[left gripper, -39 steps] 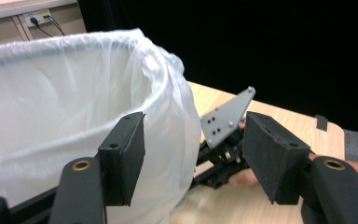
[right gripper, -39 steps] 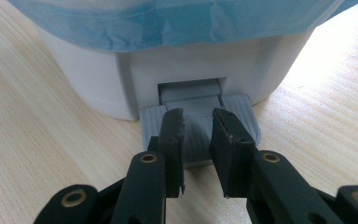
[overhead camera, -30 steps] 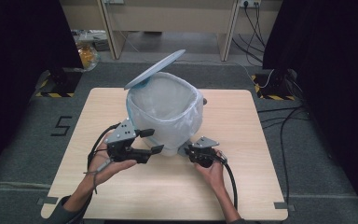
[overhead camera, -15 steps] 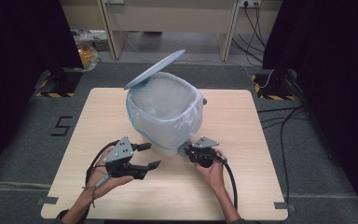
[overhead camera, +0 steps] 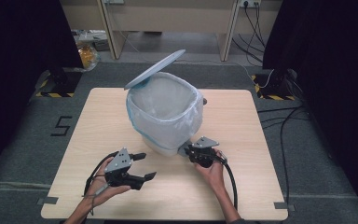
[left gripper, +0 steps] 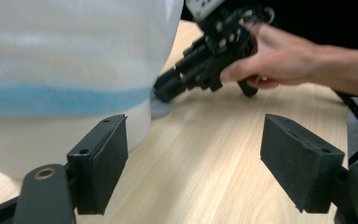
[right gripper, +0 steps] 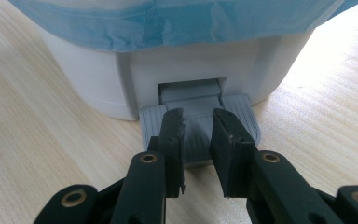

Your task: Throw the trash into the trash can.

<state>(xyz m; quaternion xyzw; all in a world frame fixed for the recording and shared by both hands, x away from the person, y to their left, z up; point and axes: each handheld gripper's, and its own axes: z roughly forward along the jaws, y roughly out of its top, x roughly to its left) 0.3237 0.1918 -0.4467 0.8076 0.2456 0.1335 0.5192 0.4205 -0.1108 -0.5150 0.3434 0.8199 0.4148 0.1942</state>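
A white pedal bin (overhead camera: pixel 165 116) lined with a translucent blue-edged bag stands mid-table, its grey lid (overhead camera: pixel 154 69) tilted up and open. My right gripper (overhead camera: pixel 182 150) is at the bin's foot. In the right gripper view its jaws (right gripper: pixel 198 116) are shut and rest on top of the grey ribbed pedal (right gripper: pixel 242 121). My left gripper (overhead camera: pixel 147 165) sits low over the table, in front of the bin and to its left. Its jaws (left gripper: pixel 193 135) have just been opening and stand wide with nothing between them. The bin's side (left gripper: pixel 51 70) is just beyond the left jaw.
The wooden table (overhead camera: pixel 261 140) has bare room to the right and left of the bin. Cables trail from both grippers toward the front edge. In the left gripper view the person's other hand holds the right gripper (left gripper: pixel 165 88) against the bin's base.
My left gripper came down from beside the bag to just above the table, toward the front edge, and its jaws spread wider. The right gripper, bin and lid stayed put.
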